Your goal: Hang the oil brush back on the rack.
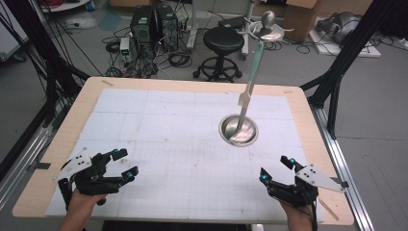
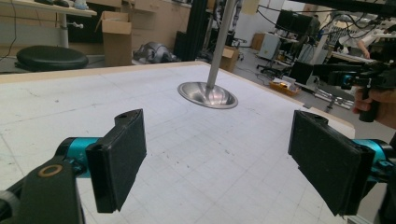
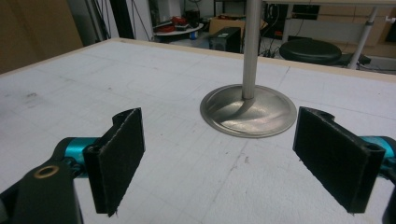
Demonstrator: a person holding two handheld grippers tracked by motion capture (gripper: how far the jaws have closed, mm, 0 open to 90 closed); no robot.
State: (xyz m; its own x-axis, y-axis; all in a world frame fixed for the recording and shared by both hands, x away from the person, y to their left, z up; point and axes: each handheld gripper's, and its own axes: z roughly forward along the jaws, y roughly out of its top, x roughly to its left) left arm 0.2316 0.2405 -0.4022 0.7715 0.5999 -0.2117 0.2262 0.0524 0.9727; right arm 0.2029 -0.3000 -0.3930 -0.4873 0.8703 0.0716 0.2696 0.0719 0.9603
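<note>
A metal stand rests on the white gridded mat [image 1: 159, 139], right of centre. Its round base [image 1: 238, 131] carries a thin pole [image 1: 250, 86] that rises to a small dish and knob [image 1: 267, 26]. My left gripper [image 1: 123, 164] hovers near the front left of the table, open, nothing between its jaws. My right gripper [image 1: 276, 169] is at the front right, also open and empty. The left gripper view looks between my left gripper's [image 2: 222, 158] wide-apart pads [image 2: 116, 158] at the base [image 2: 208, 94]. In the right gripper view my right gripper [image 3: 224, 158] faces the base [image 3: 247, 112] a short way ahead.
The mat covers most of a wooden table [image 1: 308, 120]. Behind it on the floor stand a black stool [image 1: 223, 41], computer towers [image 1: 154, 24] with cables, and cardboard boxes [image 1: 300, 17]. Black frame legs [image 1: 337, 72] flank the table. The other hand's gripper [image 2: 359, 79] appears at the right.
</note>
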